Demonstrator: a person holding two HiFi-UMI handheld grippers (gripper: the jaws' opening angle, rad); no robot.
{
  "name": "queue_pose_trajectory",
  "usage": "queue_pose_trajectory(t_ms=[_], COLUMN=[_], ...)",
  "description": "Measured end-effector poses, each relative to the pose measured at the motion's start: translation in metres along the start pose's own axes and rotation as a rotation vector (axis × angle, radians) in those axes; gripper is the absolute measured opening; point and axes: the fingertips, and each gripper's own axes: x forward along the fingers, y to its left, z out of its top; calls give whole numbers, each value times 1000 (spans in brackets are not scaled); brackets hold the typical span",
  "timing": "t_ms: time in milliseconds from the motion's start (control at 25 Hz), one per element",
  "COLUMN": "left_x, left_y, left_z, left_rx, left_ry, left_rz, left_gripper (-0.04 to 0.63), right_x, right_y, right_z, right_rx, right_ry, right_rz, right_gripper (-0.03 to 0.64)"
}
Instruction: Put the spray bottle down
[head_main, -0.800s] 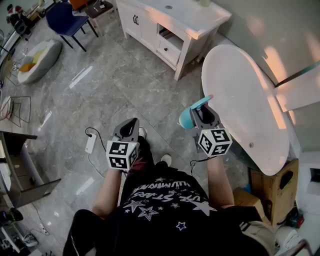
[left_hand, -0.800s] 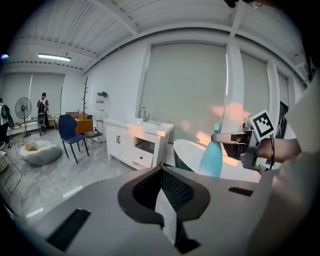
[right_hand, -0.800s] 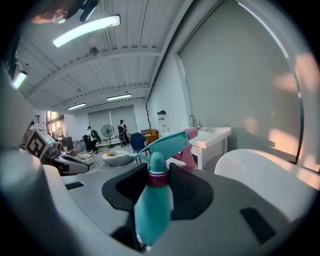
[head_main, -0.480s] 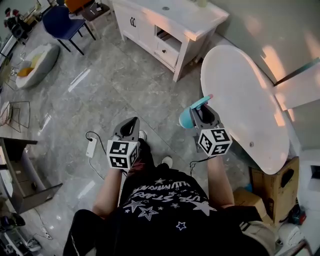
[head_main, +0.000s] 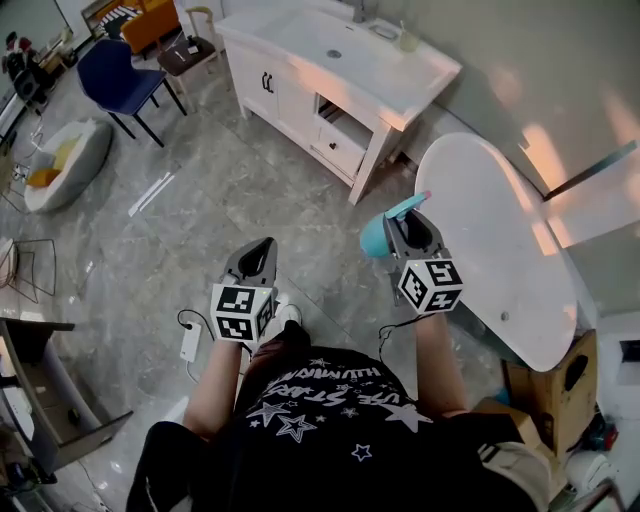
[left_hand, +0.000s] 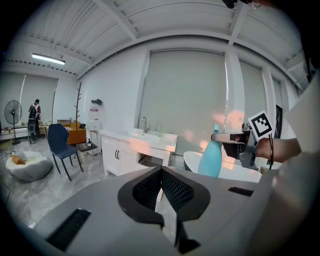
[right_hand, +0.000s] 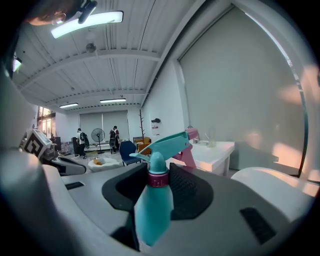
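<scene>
Landmark: white bathtub (head_main: 500, 250), on the right of the head view
- spray bottle (right_hand: 153, 210): teal body, pink collar, teal trigger head with a pink nozzle tip. It's in the air, not set down, just off the bathtub's left rim, over the grey floor (head_main: 200, 190). It reads upright in the left gripper view
- right tongs (head_main: 405, 222): pinching the spray bottle, with the pads on either side of it just under the collar. The body hangs below the pads and the trigger head sticks out past the tips, away from the person
- left tongs (head_main: 262, 250): pressed together at the tips, nothing between them. They're well left of the bathtub, over the floor, clear of the bottle
- sink counter (head_main: 340, 50): white, near the bathtub's far-left end
- blue chair (head_main: 115, 75): far left of the bathtub, beyond the sink counter
- cardboard box (head_main: 545, 385): at the bathtub's near end, under its rim. Can't tell whether they touch
- white power strip (head_main: 190, 342): flat on the floor, well left of the bathtub, beside the person's left forearm
</scene>
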Motion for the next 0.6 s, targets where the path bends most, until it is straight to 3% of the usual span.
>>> queue_pose_trajectory(t_ms=[320,600], left_x=[24,54], left_y=[94,114], left_z=[25,29], left_rx=[17,-4], left_ry=[-2,39], left_rz=[-16,-76], left_gripper=[15,15], right_x=[78,110], right_y=[20,17], right_z=[30,29], right_rx=[19,21], right_ry=[-30,14], right_rz=[-84,-120], right_gripper=[150,150])
